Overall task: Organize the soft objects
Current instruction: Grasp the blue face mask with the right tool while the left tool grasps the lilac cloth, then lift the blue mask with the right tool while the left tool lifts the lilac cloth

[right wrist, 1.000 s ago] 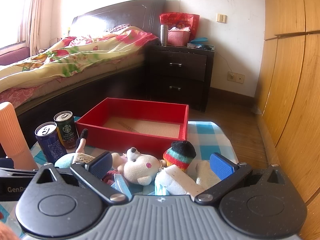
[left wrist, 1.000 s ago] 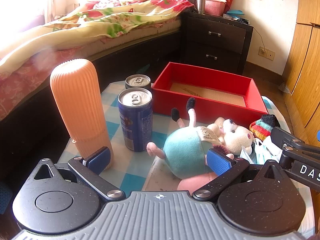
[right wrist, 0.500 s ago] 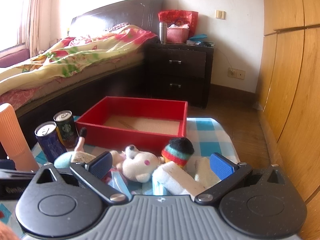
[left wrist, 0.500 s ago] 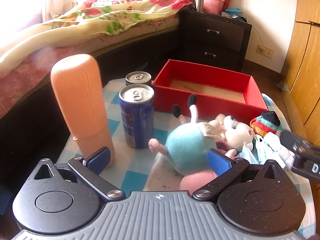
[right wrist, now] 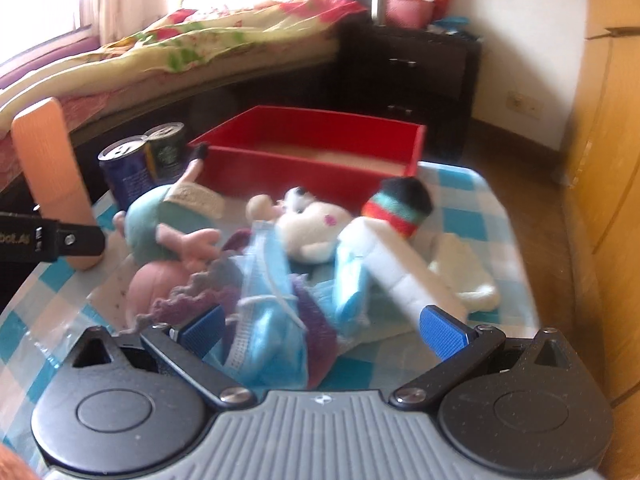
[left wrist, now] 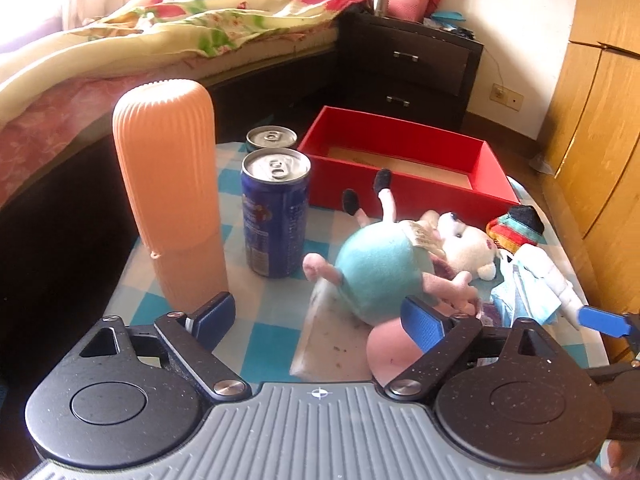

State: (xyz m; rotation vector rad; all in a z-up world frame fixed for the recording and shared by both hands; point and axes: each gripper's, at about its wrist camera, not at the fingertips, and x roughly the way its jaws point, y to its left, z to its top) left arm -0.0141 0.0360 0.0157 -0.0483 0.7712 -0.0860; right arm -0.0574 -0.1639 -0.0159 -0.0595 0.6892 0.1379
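From the left wrist, the left gripper (left wrist: 318, 316) hangs wide over the checked bench (left wrist: 272, 344), its fingers having just eased inward a touch, nothing between them; the teal plush (left wrist: 380, 272) lies just beyond the right finger, the blue can (left wrist: 276, 216) and orange ribbed bottle (left wrist: 172, 196) close by. From the right wrist, the right gripper (right wrist: 324, 330) gapes above the blue face masks (right wrist: 268, 320), gripping nothing. The red box (right wrist: 316, 152) waits empty behind. Risk: pinching tangled mask loops could drag the white plush (right wrist: 312, 232) along, or a swing could topple the can.
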